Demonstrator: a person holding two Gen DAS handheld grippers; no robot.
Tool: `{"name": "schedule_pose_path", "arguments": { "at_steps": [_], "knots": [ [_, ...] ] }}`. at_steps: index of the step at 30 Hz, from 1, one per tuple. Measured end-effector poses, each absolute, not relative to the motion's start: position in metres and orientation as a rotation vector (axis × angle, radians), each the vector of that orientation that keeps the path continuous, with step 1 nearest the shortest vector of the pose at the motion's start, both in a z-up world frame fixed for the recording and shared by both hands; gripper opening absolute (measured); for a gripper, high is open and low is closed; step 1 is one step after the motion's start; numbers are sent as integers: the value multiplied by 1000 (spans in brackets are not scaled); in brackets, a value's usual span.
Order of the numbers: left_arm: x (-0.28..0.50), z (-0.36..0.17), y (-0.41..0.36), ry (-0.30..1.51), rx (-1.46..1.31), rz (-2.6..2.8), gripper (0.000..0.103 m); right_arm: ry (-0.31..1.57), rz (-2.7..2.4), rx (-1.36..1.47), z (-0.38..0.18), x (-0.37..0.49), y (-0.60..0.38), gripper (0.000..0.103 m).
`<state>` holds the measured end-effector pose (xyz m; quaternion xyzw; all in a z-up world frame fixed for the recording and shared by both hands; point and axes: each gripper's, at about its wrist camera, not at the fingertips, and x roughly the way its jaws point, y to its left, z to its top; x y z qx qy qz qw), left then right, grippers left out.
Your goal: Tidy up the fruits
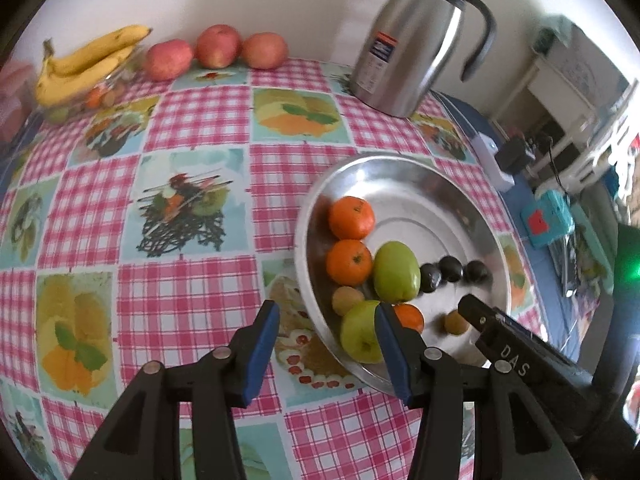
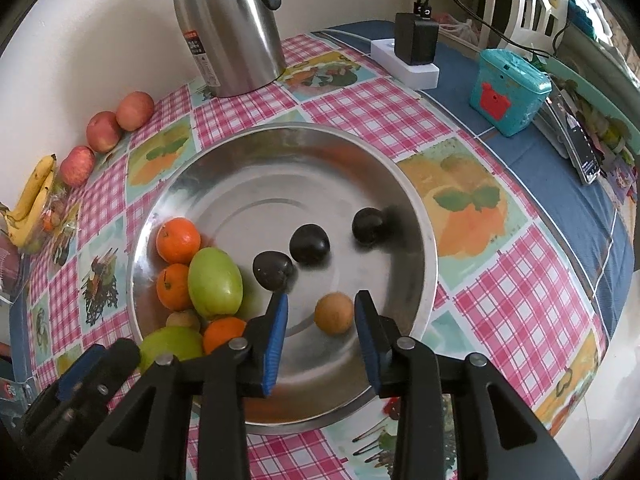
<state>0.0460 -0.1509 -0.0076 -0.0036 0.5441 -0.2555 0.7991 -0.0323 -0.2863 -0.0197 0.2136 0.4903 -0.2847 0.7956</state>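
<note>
Small tan fruit (image 2: 333, 314) sits loose in steel bowl (image 2: 416, 216) on table, between right gripper (image 2: 321, 334) jaws, spread apart, not touching. Step: lining up grasp. Next: lower, close gently. Left gripper (image 1: 326, 354) jaws apart, empty.

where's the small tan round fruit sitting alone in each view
Left wrist: small tan fruit sits low right in the steel plate, beside the right gripper.
Right wrist: low centre, between the open fingers.
Shared landmark: three dark plums.
</note>
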Motion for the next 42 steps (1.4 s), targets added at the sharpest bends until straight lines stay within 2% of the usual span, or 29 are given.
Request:
{"name": "schedule_pose_path", "arguments": {
  "at_steps": [6,14,16,17,18,20,24,29,31,34,42],
  "knots": [
    [56,-8,-130,1176,-81,-454,54,1046,-585,443,-17,-28,-281,36],
    [71,-22,-89,1217,-173,-263,69,1059,-506,392,-18,-17,-263,42],
    [74,-25,-80,1226,-178,-217,74,1059,-494,384,-17,-16,-261,50],
    [75,-26,-77,1227,-176,-200,75,1061,-485,378,-17,-15,-259,59],
    [75,-27,-73,1226,-174,-179,79,1062,-474,371,-17,-14,-257,63],
    [76,-28,-67,1225,-175,-150,83,1069,-450,354,-17,-11,-252,64],
    [78,-30,-59,1210,-152,-102,92,1074,-428,311,-17,-7,-244,75],
    [79,-28,-51,1179,-102,-46,95,1059,-418,270,-14,-7,-238,77],
    [79,-27,-49,1161,-73,-23,102,1054,-419,271,-15,-8,-238,78],
    [78,-26,-48,1141,-33,-16,102,1048,-437,265,-16,-10,-239,84],
    [74,-17,-51,1090,-2,-11,102,1039,-466,256,-17,-13,-239,89]
  ]
}}
